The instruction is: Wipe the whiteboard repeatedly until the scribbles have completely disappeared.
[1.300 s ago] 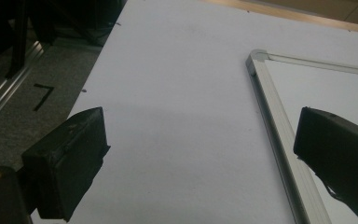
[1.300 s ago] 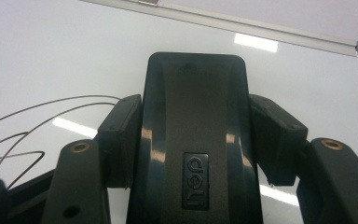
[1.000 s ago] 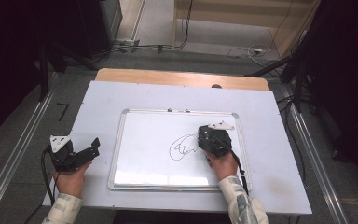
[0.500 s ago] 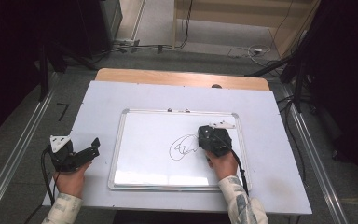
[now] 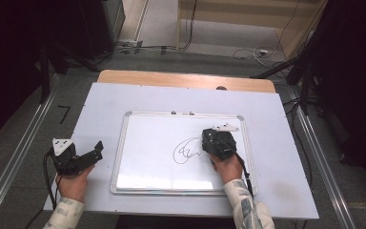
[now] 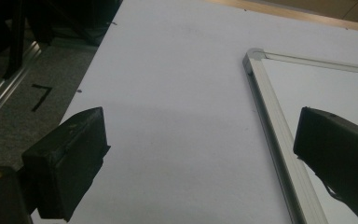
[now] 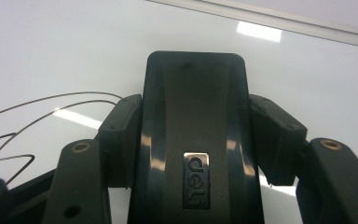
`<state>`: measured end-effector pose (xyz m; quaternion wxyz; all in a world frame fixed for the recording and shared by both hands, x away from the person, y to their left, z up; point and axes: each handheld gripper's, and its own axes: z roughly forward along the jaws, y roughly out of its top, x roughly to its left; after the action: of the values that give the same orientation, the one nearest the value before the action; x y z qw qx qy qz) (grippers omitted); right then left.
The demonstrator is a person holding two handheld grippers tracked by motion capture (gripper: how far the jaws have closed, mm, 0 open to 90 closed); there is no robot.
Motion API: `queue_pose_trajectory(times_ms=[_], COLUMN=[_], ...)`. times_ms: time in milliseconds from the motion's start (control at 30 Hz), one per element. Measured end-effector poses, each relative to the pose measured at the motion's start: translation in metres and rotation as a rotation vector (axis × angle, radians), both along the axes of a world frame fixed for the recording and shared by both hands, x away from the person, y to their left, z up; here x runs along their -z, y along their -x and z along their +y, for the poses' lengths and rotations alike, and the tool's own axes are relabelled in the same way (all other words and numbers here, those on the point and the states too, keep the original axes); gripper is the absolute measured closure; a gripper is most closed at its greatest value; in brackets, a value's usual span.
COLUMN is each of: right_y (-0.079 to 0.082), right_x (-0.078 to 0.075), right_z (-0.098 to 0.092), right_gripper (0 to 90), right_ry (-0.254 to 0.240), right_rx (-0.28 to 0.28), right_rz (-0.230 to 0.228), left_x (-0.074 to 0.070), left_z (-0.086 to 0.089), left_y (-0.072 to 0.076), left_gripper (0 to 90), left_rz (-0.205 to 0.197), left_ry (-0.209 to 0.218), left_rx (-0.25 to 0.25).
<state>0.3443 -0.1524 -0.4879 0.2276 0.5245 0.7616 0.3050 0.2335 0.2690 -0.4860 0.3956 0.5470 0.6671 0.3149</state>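
Counting from the near edge of the desk (image 5: 276, 143), two tools are in play, one in each hand, along with one whiteboard (image 5: 152, 157), one eraser and one scribble. Nearest, the left tool (image 5: 94, 149) rests on the bare white desk just outside the whiteboard's left frame, its jaws spread wide with nothing between them; in the left gripper view the board's metal frame (image 6: 272, 121) runs up between its two black pads. Across the board, the right tool (image 7: 193, 135) is clamped on a black eraser (image 7: 196, 135), a smooth glossy block with a small silver "deli" badge, standing between the pads and pressed toward the board's surface. Just left of that tool lies the drawing (image 5: 187, 150), a looped oval of thin black lines with squiggles inside; the tool and hand cover its right edge in the high view. Beyond the right tool two small dark clips (image 5: 182, 113) sit on the board's far frame, then a strip of wooden edge (image 5: 181, 78) and cables on the floor (image 5: 248, 50).
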Motion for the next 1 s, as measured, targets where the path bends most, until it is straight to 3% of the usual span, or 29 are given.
queue_pose_trajectory(times_ms=[1000], right_y=[-0.004], right_x=[0.001], right_z=[0.019], right_gripper=[38.8], right_ry=[-0.005], right_rx=[-0.026], right_rz=[0.004], left_x=[0.0], left_z=[-0.001], left_y=[-0.001], left_gripper=[3.3], left_rz=[-0.001], left_ry=[0.003], left_rx=[0.002])
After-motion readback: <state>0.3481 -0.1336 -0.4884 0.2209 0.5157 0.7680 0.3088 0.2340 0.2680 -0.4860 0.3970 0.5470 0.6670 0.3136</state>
